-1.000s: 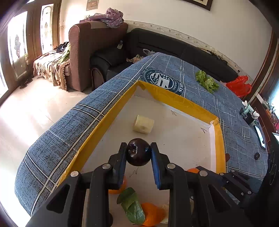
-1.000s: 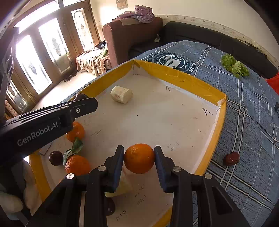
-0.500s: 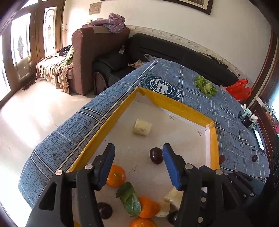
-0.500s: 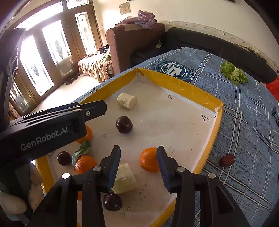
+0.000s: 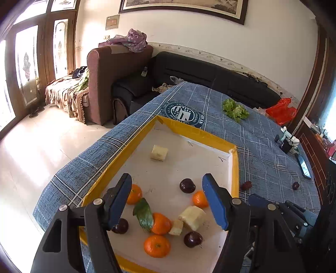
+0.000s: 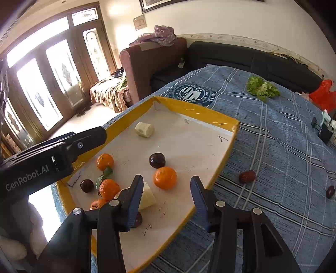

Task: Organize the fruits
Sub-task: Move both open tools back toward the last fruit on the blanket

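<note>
left hand-held gripper (image 5: 167, 196): jaws wide apart, empty — above the tray (image 5: 189, 131) | right hand-held gripper (image 6: 166, 196): jaws apart, empty | dark plum (image 6: 157, 160) and orange (image 6: 164, 177) side by side on the tray floor — other oranges, plums, pale chunks nearby | red fruit (image 6: 247, 176) on blue cloth (image 6: 283, 147) beside the tray

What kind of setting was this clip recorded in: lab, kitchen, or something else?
Most likely a home living room. A black sofa and a brown armchair stand along the wall, a framed picture hangs above them, and glazed wooden doors open on one side. The fruit tray sits on a blue plaid cloth.
</note>
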A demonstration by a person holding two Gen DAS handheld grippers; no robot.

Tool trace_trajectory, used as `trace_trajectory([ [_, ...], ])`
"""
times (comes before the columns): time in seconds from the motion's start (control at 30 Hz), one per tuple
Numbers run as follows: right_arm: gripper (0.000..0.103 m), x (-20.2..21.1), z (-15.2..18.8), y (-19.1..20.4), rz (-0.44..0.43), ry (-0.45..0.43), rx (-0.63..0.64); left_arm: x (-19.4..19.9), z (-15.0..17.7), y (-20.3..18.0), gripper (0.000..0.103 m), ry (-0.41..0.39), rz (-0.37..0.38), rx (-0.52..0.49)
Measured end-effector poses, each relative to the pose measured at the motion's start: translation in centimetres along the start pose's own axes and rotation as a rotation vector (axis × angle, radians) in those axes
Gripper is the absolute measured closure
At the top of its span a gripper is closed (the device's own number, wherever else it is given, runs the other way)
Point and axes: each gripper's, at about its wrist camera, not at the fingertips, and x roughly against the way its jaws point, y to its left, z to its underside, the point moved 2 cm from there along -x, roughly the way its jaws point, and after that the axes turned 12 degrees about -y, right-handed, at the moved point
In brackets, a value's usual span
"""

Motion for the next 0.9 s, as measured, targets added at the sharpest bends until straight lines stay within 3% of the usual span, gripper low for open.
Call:
trace_trajectory([
  [0.13,0.05,2.2,0.4,-0.8,0.012,-0.023,-0.022,1.4,0.3,-0.7,0.029,0.013,0.02,0.014],
  [0.23,0.05,4.0,0.6,-1.4,0.019,-0.051,-0.035,2.5,0.9,-0.9,0.026,0.059,0.105,0.093],
  [0.33,0.05,5.8,0.6,-2.3,0.032,-0.077,-0.047,3.9,1.2,-1.7,0.022,0.081,0.142,0.133],
  [0.53,0.049,9.4,0.1,-5.1,0.091,-0.133,-0.066,6.8,0.9,-4.2,0.021,0.046,0.217,0.14],
  [0.9,0.045,18.1,-2.6,-15.1,0.252,-0.266,-0.168,10.5,-0.5,-7.9,0.021,-0.062,0.241,0.066],
])
